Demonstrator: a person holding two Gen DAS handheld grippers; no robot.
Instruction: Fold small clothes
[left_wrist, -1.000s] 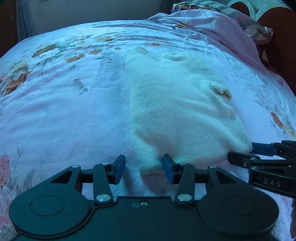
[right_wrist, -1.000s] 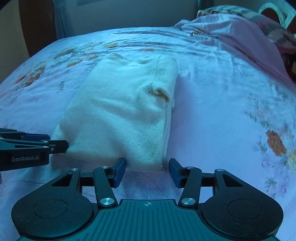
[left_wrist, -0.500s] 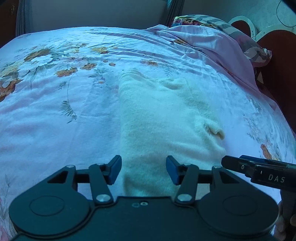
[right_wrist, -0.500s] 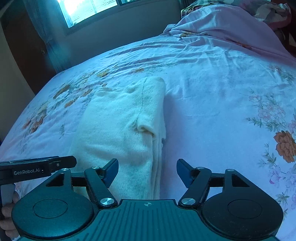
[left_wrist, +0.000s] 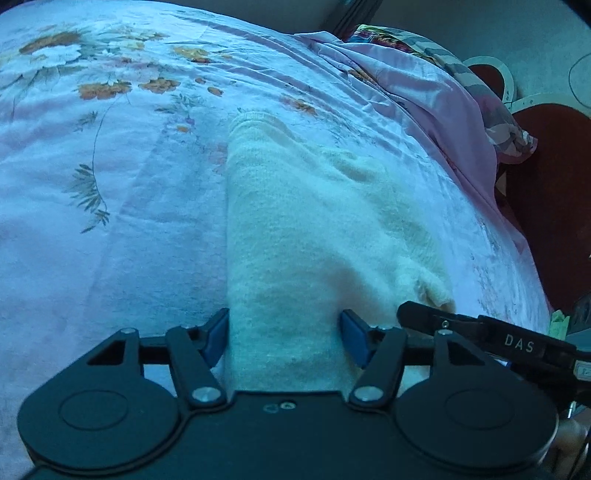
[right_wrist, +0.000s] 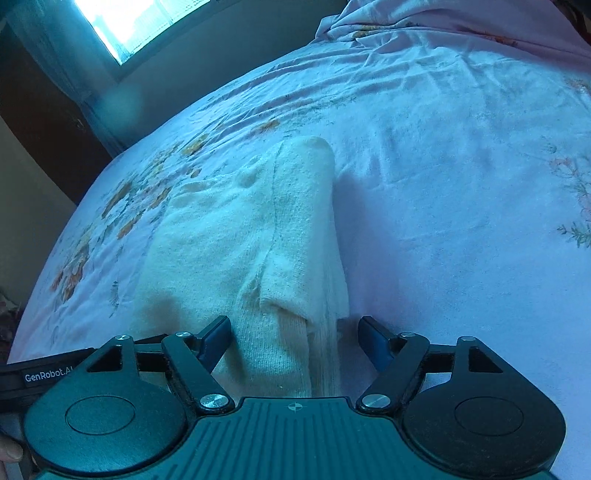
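Garment: I see a cream knitted garment (left_wrist: 317, 229), already folded into a long narrow shape, lying flat on the bed (left_wrist: 110, 192) and running away from both cameras.
Left claw (left_wrist: 284, 338): I have its fingers spread wide, with the near end of the garment lying between them; the left blue pad (left_wrist: 218, 334) sits right at the garment's left edge, the right pad is over the cloth. I cannot tell whether the pads touch the fabric.
Right claw (right_wrist: 297, 341): also spread, straddling the garment's right-hand near corner; the folded sleeve (right_wrist: 295, 266) and the stacked layer edges lie between its fingers, nearer the left one. The right finger stands over bare sheet, just beside the garment.
Claws to each other: in the left view the right claw's black finger marked DAS (left_wrist: 491, 338) reaches in from the right, near the sleeve cuff; in the right view the left claw's finger (right_wrist: 40, 374) shows at the lower left edge.
Bed: pale floral sheet, creased toward the far end, with a bunched lilac cover (left_wrist: 424, 96) beyond the garment.
Room: a bright window (right_wrist: 140, 22) at the upper left of my right view.
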